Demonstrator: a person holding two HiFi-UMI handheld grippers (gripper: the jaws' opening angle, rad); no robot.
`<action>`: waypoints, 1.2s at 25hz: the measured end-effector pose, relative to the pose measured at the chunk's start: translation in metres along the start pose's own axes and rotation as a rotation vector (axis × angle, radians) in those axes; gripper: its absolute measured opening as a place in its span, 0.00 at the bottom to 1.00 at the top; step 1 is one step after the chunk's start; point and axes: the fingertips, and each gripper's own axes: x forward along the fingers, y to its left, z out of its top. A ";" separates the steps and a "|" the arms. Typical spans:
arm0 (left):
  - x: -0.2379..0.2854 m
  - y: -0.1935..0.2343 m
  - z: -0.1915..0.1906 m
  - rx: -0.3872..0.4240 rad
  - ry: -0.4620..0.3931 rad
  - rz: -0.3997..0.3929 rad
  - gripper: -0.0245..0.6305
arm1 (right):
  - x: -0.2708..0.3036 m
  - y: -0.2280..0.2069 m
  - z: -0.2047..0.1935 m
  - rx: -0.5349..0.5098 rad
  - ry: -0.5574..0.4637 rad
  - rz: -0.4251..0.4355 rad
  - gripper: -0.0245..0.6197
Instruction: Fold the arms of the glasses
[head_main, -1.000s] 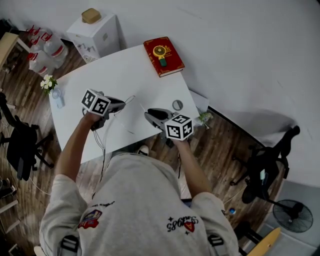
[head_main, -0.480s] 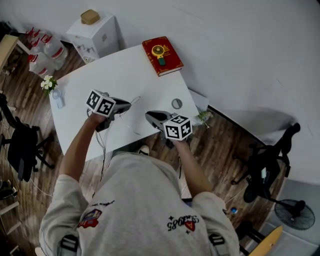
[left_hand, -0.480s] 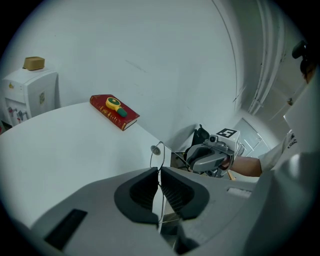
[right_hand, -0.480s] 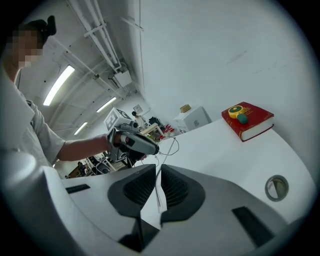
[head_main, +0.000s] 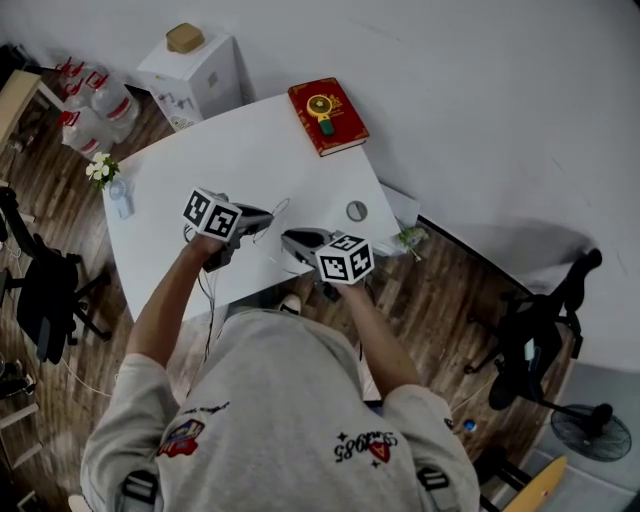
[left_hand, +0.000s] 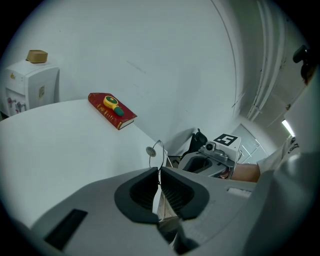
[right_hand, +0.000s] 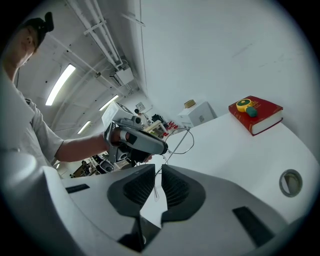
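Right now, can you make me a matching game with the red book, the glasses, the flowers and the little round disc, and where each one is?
Things:
1. red book
2. glasses
3. flowers
4. round disc

Places:
A. held up off the table
B. the table's far corner, by the wall
C. the table's left corner in the head view
D. set in the tabletop near its right edge in the head view

Pairs: 1-B, 2-A, 3-C, 4-D
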 end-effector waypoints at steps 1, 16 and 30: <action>0.001 -0.001 -0.001 -0.001 0.000 -0.002 0.07 | 0.003 0.001 -0.001 -0.001 0.003 0.004 0.10; 0.003 -0.006 -0.008 0.002 0.004 -0.017 0.07 | 0.029 0.010 0.000 -0.014 0.020 0.036 0.06; -0.044 0.071 0.012 -0.190 -0.205 0.178 0.07 | -0.030 -0.051 0.034 0.043 -0.259 -0.237 0.29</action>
